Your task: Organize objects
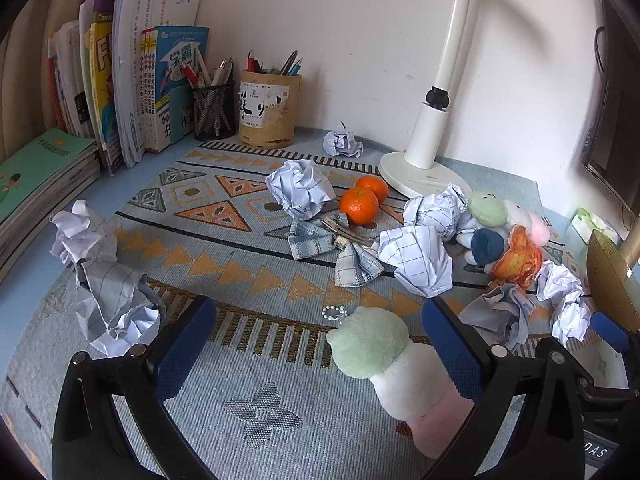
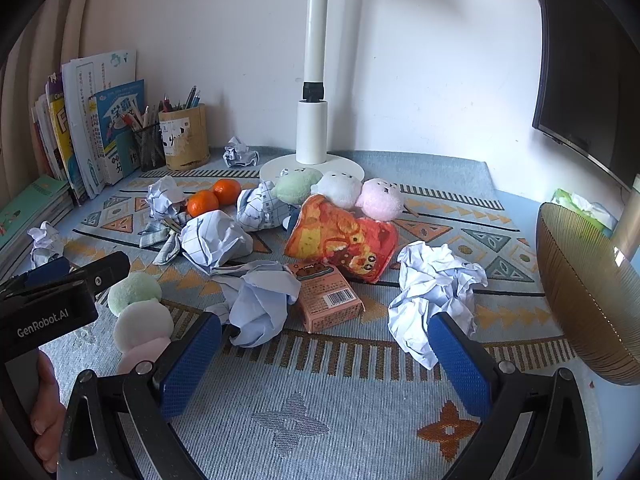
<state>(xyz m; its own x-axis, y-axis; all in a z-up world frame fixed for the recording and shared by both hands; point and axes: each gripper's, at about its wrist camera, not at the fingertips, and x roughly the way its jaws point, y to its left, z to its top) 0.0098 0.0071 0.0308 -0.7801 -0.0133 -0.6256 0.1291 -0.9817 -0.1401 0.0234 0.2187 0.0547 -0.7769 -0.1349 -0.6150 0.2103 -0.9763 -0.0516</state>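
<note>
My left gripper (image 1: 320, 340) is open over the patterned mat; a green, white and pink plush dango toy (image 1: 396, 368) lies between its fingers, close to the right finger, not gripped. That toy also shows in the right wrist view (image 2: 138, 316), beside the left gripper's body (image 2: 52, 312). My right gripper (image 2: 326, 352) is open and empty above the mat. Several crumpled paper balls lie about, one (image 2: 434, 292) by the right finger, one (image 2: 260, 304) by the left finger. A second dango plush (image 2: 340, 190), an orange pouch (image 2: 340, 240), a small pink box (image 2: 328, 300) and two tangerines (image 2: 214, 198) lie beyond.
A white lamp base (image 2: 312, 160) stands at the back. Pen holders (image 1: 270, 112) and books (image 1: 132, 80) line the back left. A brown ribbed bowl (image 2: 588, 296) sits at the right, a tissue pack (image 2: 580, 204) behind it. A checked cloth with a hair clip (image 1: 336, 248) lies mid-mat.
</note>
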